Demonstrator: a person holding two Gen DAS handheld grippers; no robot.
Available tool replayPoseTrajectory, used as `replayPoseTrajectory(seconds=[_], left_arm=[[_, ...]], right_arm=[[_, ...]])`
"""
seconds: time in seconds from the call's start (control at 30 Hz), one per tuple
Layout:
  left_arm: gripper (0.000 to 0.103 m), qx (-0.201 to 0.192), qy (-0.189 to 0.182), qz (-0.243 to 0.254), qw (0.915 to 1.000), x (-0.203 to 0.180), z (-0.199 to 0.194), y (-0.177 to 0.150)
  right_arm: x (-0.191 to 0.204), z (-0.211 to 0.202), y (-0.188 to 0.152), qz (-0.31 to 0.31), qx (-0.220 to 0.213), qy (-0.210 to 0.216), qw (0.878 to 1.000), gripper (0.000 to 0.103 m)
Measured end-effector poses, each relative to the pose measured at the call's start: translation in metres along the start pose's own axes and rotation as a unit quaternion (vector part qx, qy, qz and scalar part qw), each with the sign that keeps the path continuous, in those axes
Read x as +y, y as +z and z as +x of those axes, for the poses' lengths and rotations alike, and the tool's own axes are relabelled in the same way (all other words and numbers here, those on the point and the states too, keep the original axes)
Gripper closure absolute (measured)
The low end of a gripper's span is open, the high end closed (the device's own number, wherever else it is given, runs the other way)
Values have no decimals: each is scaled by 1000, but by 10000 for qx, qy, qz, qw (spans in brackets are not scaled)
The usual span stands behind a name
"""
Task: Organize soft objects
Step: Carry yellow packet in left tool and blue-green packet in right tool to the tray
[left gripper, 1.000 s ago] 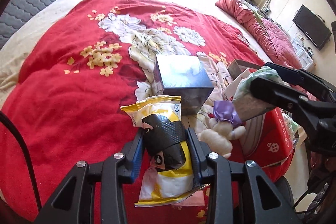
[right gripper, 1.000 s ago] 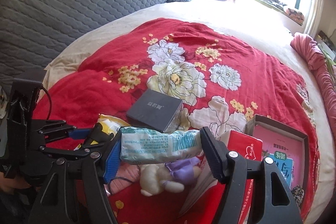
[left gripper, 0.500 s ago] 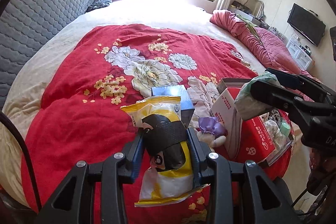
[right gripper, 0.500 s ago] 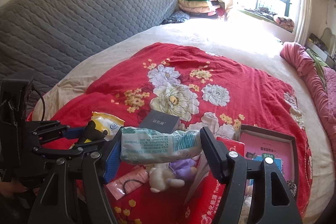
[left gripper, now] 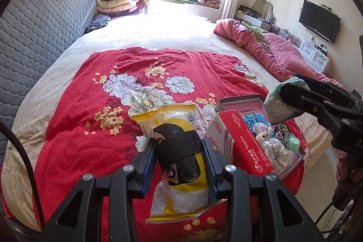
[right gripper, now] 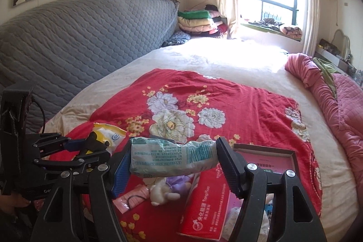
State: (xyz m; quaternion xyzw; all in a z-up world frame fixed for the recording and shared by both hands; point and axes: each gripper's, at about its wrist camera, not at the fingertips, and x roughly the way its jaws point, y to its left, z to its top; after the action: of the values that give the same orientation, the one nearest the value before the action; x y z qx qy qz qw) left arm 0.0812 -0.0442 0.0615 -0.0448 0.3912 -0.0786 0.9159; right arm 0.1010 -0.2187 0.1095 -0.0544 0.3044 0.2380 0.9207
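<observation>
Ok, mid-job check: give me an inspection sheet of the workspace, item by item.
Surface: bed with red floral blanket over a cream cover.
Job's things: yellow-and-white plastic snack bag in the left claw; pale green crinkled plastic pack in the right claw; both held off the blanket.
Clutter: red cardboard box holding small soft items; white plush toy with purple bow; pink flat packet; open shallow box with pink booklet.
Claws: each shut on its bag.
Cables: black cable at the left edge.
Surroundings: grey quilted headboard, folded blankets, pink quilt, wall television.
</observation>
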Motion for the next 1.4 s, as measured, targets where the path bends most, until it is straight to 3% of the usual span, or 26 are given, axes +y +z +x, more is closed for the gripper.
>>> replayPoseTrajectory(seconds=[0.33, 0.6, 0.87, 1.4], left_arm=[[64, -10, -415, 508, 9978, -74, 13, 24], [64, 255, -926, 974, 9906, -150, 56, 24], [64, 775, -1206, 1318, 9808, -200, 111, 3], [64, 1189, -1252, 1492, 9736, -225, 158, -16]], right_arm=[[-75, -56, -18, 667, -418, -575, 9952, 32], [-141, -79, -53, 1211, -452, -1100, 9855, 32], [-182, -62, -91, 1568, -247, -1294, 9788, 32], [-217, -11, -128, 1746, 200, -1349, 9752, 32]])
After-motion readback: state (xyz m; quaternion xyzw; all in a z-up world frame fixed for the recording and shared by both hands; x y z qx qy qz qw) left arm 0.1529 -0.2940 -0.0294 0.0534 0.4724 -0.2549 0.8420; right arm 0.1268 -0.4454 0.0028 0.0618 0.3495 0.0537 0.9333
